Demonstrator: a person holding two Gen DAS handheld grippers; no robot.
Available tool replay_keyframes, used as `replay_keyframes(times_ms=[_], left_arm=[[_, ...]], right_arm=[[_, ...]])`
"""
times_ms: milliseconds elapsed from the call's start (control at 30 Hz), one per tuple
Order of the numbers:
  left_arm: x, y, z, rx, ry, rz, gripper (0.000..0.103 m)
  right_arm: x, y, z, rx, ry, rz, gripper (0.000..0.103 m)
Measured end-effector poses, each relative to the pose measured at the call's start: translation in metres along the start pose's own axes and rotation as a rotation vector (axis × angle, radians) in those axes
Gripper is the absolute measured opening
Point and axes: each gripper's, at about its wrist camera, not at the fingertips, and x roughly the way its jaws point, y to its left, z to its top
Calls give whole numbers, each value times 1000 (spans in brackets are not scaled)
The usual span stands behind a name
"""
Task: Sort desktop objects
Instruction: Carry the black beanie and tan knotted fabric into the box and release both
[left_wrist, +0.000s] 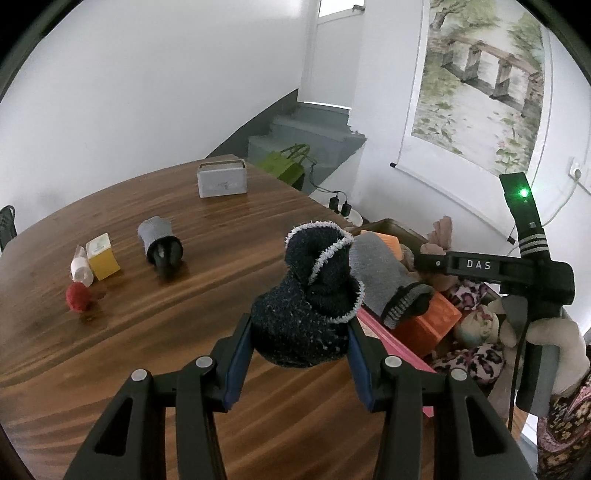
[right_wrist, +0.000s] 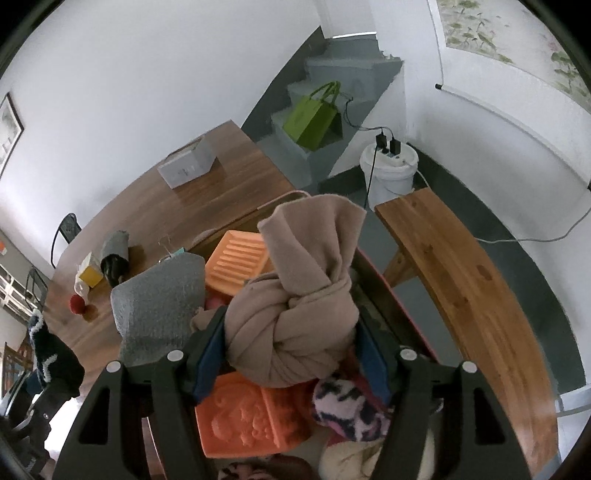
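Left wrist view is showing the left gripper clamping a dark blue sock above the wooden table, beside the box of soft things at the table's edge. The right gripper is pinching a knotted beige cloth over that box, among orange blocks and a grey sock. To do this well, I'd be keeping each bundle gripped at its thick middle, carrying it clear of the box rim, and letting go only over its proper pile.
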Motion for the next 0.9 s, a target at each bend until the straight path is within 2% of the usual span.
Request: replay_keyframes(times_ms=[233, 500, 900], left_arm=[[0, -18, 1, 29, -1, -27, 49], [0, -57, 7, 82, 8, -112, 49], [17, -130, 21, 181, 23, -272, 49]], right_arm=[[-28, 2, -7, -17, -105, -3, 76], [-77, -13, -19, 0, -243, -22, 78], [-112, -65, -41, 129, -300, -77, 78]])
